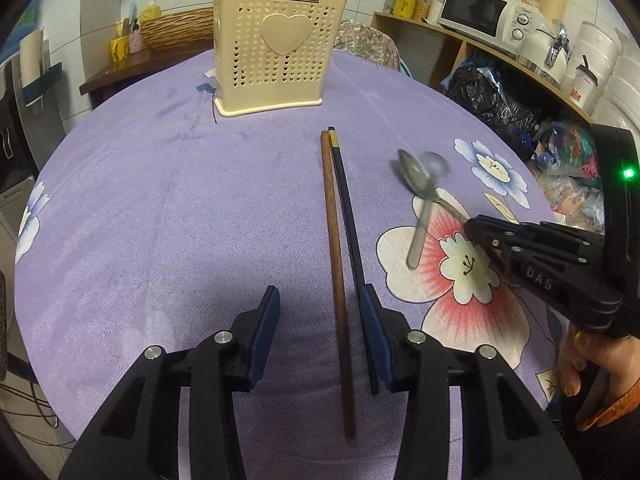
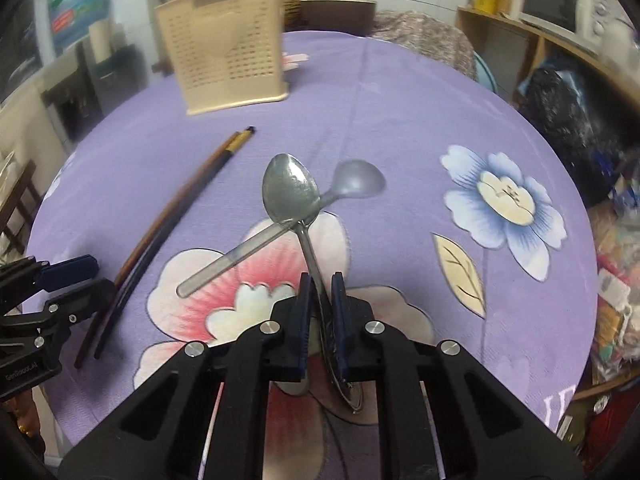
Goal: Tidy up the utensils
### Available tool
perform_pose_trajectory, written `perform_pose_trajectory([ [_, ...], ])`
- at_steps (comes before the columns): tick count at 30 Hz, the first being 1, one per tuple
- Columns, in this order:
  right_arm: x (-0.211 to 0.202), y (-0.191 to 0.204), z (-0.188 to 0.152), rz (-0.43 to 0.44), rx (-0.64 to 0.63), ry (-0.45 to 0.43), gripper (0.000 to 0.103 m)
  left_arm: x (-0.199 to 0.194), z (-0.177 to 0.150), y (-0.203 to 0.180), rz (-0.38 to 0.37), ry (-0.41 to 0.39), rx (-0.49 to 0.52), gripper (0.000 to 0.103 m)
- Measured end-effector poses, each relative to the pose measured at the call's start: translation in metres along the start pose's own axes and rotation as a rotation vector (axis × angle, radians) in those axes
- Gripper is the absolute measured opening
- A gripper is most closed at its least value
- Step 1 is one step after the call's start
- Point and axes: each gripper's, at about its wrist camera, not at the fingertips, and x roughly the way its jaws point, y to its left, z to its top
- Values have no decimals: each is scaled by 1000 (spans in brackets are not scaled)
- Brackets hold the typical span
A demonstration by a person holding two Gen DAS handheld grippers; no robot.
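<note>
My right gripper (image 2: 322,292) is shut on the handle of a metal spoon (image 2: 290,192), its bowl raised above the purple cloth; the spoon also shows in the left wrist view (image 1: 416,174). A translucent plastic spoon (image 2: 256,246) lies on the cloth under it. My left gripper (image 1: 318,300) is open, its fingers on either side of a brown chopstick (image 1: 336,264), with a dark chopstick (image 1: 348,216) against the right finger. A cream perforated utensil holder (image 1: 276,44) stands at the far side with several handles in it.
The round table has a purple flowered cloth (image 1: 160,200). A shelf with a microwave (image 1: 476,12), bags and containers stands to the right. A wooden side table with a basket (image 1: 172,28) is behind the holder on the left.
</note>
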Motion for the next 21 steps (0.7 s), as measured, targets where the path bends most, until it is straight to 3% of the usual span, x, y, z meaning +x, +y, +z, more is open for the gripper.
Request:
perform_pose_trajectory([
  [9, -6, -14, -7, 18, 58, -5, 12, 8, 8, -8, 24, 18, 32, 33],
  [15, -2, -35, -1, 136, 188, 7, 13, 16, 18, -15, 19, 27, 59, 33],
  [17, 0, -43, 3, 162, 227, 10, 17, 21, 22, -17, 24, 36, 79, 33],
  [21, -1, -50, 13, 214, 279, 2, 36, 29, 33, -15, 26, 38, 87, 28],
])
